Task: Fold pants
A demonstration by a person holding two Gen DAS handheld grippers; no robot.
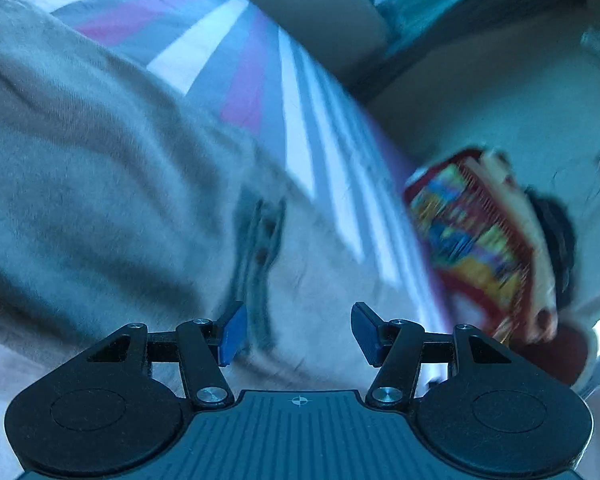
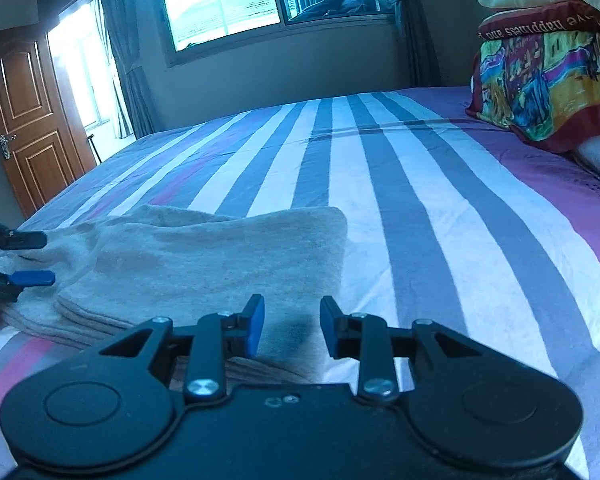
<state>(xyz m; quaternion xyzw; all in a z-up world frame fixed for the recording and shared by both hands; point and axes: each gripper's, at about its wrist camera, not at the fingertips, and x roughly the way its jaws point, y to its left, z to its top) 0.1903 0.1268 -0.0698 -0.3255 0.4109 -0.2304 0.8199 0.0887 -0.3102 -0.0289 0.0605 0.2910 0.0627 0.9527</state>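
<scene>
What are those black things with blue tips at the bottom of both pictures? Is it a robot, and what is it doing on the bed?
It is not a robot. A person holds a pinching tool in each hand, and each tool carries a small camera looking out along its two fingers. One picture is from the left gripper, the other from the right gripper. The blue tips are soft pads for pinching. On the striped bedsheet lie beige pants, partly folded. Far off sits a colourful folded blanket. Both grippers are open over the pants, and neither is pinching the cloth. The left picture is blurry. The right camera also sees the left gripper at its left edge.
</scene>
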